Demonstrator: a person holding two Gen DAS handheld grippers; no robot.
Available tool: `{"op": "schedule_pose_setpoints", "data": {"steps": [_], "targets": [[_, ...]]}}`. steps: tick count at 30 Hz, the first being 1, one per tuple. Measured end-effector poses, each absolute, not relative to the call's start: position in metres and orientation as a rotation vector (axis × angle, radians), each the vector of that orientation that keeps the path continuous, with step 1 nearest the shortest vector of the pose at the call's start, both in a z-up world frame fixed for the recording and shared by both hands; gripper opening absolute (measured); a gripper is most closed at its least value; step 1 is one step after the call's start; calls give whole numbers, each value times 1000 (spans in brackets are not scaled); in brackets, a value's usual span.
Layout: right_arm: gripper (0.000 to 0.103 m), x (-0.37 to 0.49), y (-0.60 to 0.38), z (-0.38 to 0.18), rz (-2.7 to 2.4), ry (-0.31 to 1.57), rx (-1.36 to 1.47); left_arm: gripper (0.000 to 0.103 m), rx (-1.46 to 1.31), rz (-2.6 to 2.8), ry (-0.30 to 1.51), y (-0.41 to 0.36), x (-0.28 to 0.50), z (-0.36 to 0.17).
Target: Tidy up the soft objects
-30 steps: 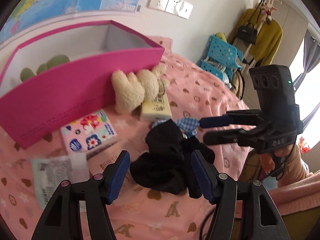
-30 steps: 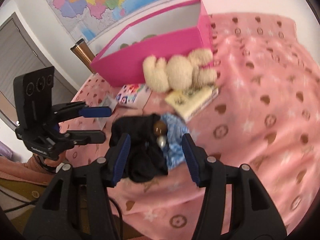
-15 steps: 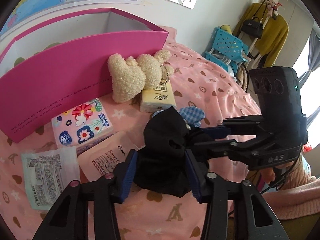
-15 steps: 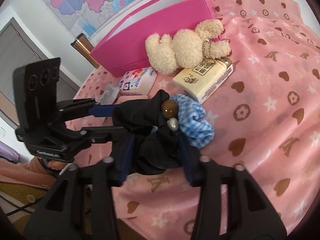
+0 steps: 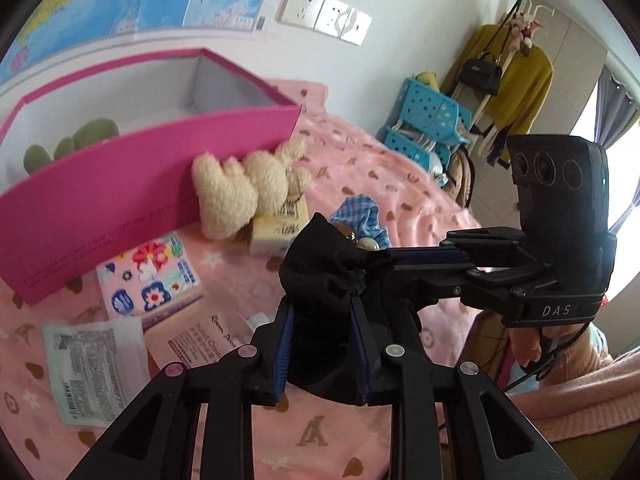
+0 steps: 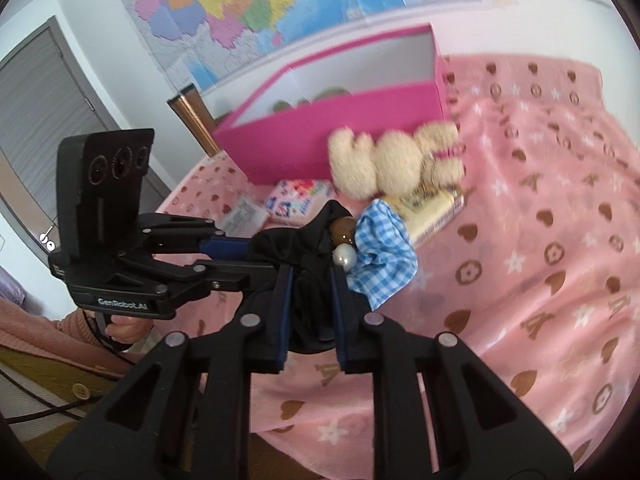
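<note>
Nearest, the left gripper is clamping the black cloth between its narrowed fingers, and the right gripper is pinching the same bundle from the other side — the cloth is hanging between them above the pink blanket. A blue checked scrunchie is dangling from the bundle beside two beads. Farther back, packets are lying flat, then a cream plush toy is leaning against the pink box — near the blanket's far edge.
</note>
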State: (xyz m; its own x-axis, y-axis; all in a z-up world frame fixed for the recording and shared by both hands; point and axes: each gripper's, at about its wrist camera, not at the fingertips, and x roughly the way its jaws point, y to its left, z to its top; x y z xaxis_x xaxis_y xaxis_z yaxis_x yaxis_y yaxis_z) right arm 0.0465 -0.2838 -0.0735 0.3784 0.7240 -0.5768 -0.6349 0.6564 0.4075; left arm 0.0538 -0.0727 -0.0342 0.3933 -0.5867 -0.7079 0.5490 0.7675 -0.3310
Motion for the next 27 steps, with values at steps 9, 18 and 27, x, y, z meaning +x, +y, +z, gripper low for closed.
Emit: {"op": "schedule_pose_setpoints", "data": {"steps": [9,18,27], "targets": [[30,64,-280,-103,849,909,98,22,-16,-671,923,-69,62,-41],[49,69,-287,-112,854,939,184,34,-3,-707,962,-68,60,-57],[49,89,-300,-73,790,780,183,45,-44,-612,922,-66,83,-43]]}}
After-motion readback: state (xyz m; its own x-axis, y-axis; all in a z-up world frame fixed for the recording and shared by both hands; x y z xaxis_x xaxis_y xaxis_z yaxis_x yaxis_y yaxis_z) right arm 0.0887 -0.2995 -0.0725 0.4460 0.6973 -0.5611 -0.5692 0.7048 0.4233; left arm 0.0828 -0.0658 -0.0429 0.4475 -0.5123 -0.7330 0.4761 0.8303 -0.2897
